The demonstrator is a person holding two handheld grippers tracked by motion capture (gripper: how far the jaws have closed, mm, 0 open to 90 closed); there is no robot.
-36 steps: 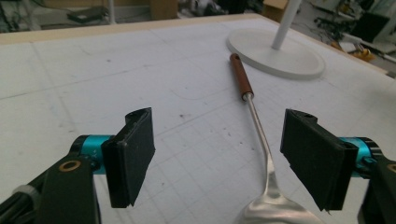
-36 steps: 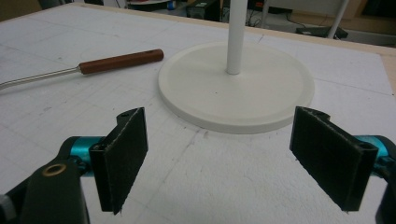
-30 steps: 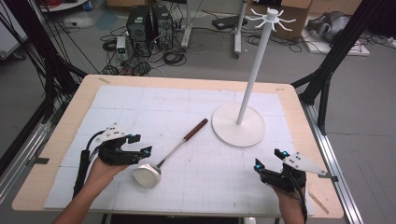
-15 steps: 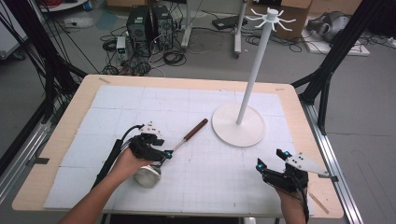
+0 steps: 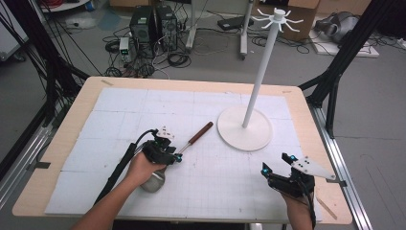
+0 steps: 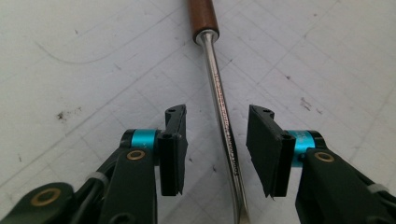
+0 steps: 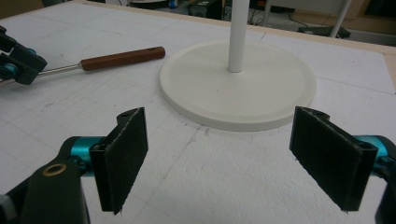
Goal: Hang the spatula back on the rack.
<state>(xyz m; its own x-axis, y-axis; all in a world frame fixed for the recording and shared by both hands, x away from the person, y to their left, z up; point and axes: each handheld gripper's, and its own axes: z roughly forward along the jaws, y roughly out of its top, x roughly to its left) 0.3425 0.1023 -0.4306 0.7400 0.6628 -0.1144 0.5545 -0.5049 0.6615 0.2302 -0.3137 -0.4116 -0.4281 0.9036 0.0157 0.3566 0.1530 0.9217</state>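
A ladle lies on the white mat, its steel bowl (image 5: 152,183) near the front and its brown wooden handle (image 5: 200,132) pointing toward the stand. My left gripper (image 5: 176,156) is down over the thin metal shaft (image 6: 224,126). It is open, with one jaw on each side of the shaft and neither touching it. The wooden handle (image 6: 201,16) lies just ahead of the jaws. At the front right my right gripper (image 5: 276,163) is open with nothing between its jaws. It faces the stand's base (image 7: 261,88) and also sees the ladle handle (image 7: 122,58) and the left gripper (image 7: 18,60).
A white stand with a round base (image 5: 244,128) and a tall pole (image 5: 261,72) topped by hooks rises at the right centre of the table. Bare gridded mat (image 5: 225,177) lies between the two grippers. The wooden table edge (image 5: 330,158) runs close beside the right gripper.
My left gripper has moved right and forward, from left of the ladle's bowl to astride its shaft. The right gripper has stayed in place.
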